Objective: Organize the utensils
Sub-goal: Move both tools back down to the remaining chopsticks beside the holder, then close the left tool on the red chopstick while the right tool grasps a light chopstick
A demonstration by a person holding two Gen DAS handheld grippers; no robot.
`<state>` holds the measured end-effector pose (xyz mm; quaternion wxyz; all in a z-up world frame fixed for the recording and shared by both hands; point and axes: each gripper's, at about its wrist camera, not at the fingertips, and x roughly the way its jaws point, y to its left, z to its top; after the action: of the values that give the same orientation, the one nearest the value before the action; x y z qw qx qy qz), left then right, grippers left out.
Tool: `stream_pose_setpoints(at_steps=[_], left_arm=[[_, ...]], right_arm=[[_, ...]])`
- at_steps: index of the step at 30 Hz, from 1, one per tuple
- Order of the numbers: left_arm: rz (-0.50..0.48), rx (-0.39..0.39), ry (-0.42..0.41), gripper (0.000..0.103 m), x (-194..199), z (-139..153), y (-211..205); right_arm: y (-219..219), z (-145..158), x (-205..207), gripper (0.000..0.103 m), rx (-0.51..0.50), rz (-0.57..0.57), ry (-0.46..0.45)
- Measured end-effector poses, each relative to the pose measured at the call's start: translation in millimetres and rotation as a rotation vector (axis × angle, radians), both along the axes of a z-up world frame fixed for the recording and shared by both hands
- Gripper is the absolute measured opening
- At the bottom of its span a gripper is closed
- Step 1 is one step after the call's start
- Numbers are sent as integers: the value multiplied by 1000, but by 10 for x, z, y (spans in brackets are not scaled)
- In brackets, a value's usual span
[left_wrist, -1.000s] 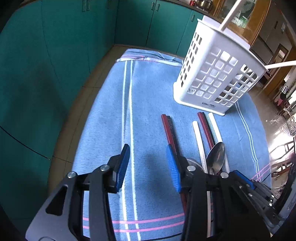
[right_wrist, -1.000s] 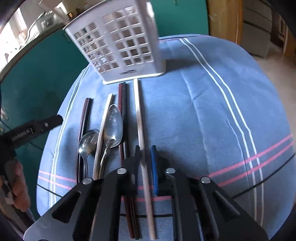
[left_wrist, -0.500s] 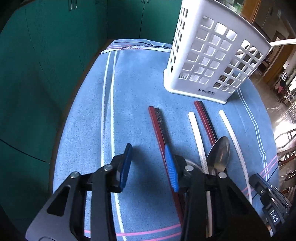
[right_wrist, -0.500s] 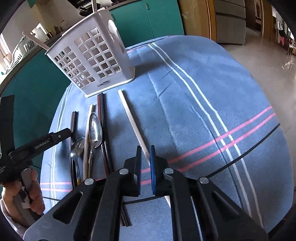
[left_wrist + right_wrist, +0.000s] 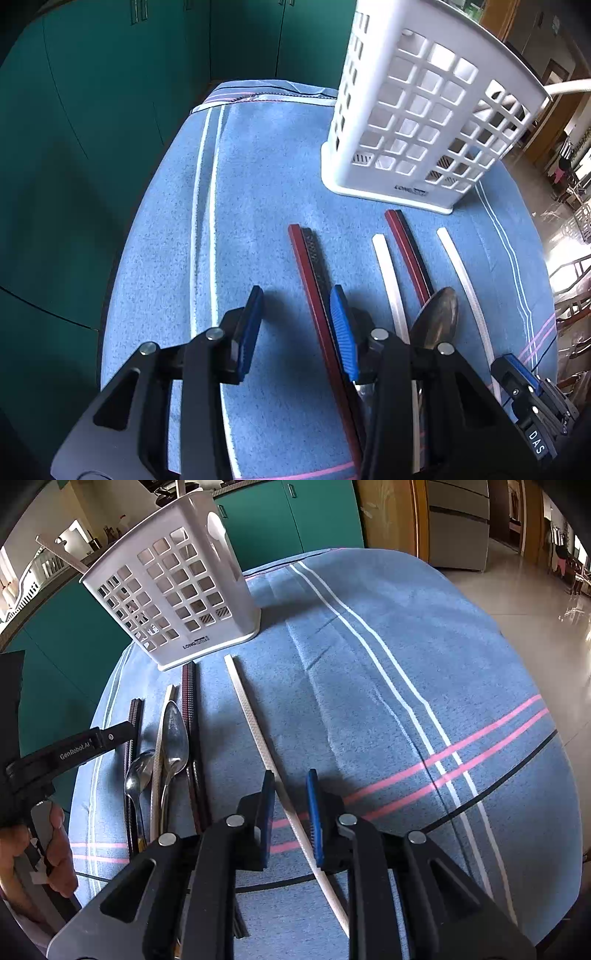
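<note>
A white lattice utensil holder [image 5: 173, 590] stands upright on the blue striped cloth [image 5: 369, 686] over the table — a pale stick juts from its top, the rest of its contents unclear. Chopsticks and spoons lie just before it. The right gripper [image 5: 291, 812] has just been opening; a white chopstick [image 5: 258, 738] lies between its jaws, unpressed. The left gripper [image 5: 295, 325] stands moderately open beside a red-black chopstick pair [image 5: 310, 266] — nothing held.

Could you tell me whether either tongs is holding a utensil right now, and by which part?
Nothing is held. The right tongs have just opened astride the white chopstick; the left tongs are open, empty.
</note>
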<state>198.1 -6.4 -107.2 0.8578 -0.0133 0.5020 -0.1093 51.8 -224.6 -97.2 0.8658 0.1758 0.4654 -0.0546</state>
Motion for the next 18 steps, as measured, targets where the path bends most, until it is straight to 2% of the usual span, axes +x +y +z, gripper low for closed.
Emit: stream_pose_setpoints(at_steps=[4,10,15,18], left_arm=[[25,-11,12,34,79,-8,103],[24,5,13,34,39,-14,112],[29,63,17,34,73,-15,-4],[22,65,14,32,71,-18,-28]], right_arm=[[-1,2,-5,19,-2,4,0],[17,11,14,22,-23,2,2],[60,18,158,23,-71,31,11],[50,-20,185,9,-11,56,26]])
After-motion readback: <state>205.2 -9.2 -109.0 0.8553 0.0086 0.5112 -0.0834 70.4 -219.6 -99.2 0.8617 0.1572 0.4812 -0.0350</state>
